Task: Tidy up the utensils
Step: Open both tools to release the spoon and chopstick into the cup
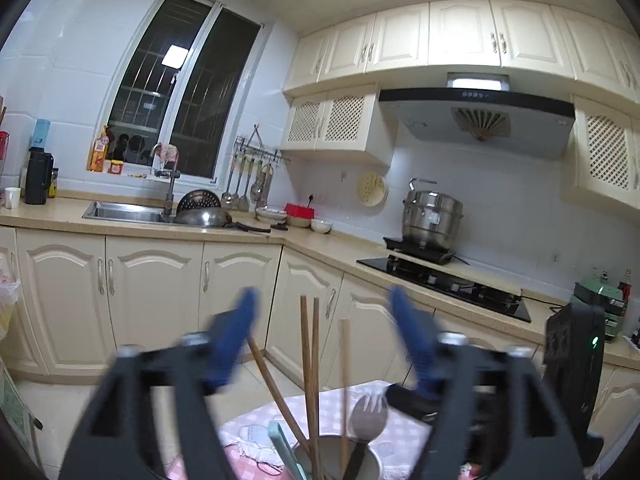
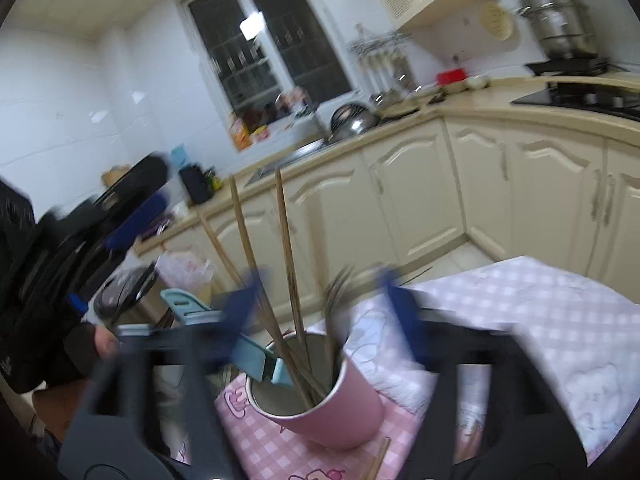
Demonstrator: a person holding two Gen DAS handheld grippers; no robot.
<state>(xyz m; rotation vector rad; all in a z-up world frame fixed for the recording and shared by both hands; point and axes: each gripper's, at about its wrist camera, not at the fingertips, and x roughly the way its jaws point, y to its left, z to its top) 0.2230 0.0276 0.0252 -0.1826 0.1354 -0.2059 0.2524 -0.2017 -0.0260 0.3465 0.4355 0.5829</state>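
The pink cup [image 2: 320, 396] served as the landmark: a smooth, round-walled holder with a dull metal lining, standing upright on a desk spread with a pink-and-white checked cloth [image 2: 552, 320] printed with cartoon figures. To the left of the cup in the right wrist view, the left hand-held gripper [image 2: 136, 216] appeared as a blurred black body with one blue finger. Leaning out over the cup's left rim was a pale blue flat plastic handle [image 2: 256, 356]. Inside the cup stood slim wooden chopsticks [image 2: 286, 256], long straight brown rods fanning upward, and right of them a grey metal utensil [image 2: 338, 292] too smeared by motion to name there. In the left wrist view the same cup [image 1: 340, 456] showed only its metal rim at the bottom edge, with chopsticks [image 1: 310, 364] rising from it and a shiny steel spork [image 1: 370, 414] with short tines and a black handle. The left hand-held gripper [image 1: 324, 304] was spread wide above the cup, its blue ridged fingers to either side of the chopsticks and gripping nothing. The right hand-held gripper [image 2: 320, 284] was likewise wide, its blurred blue fingers flanking the cup's contents without closing on any. One more wooden chopstick [image 2: 378, 460] lay flat on the cloth just in front of the cup.
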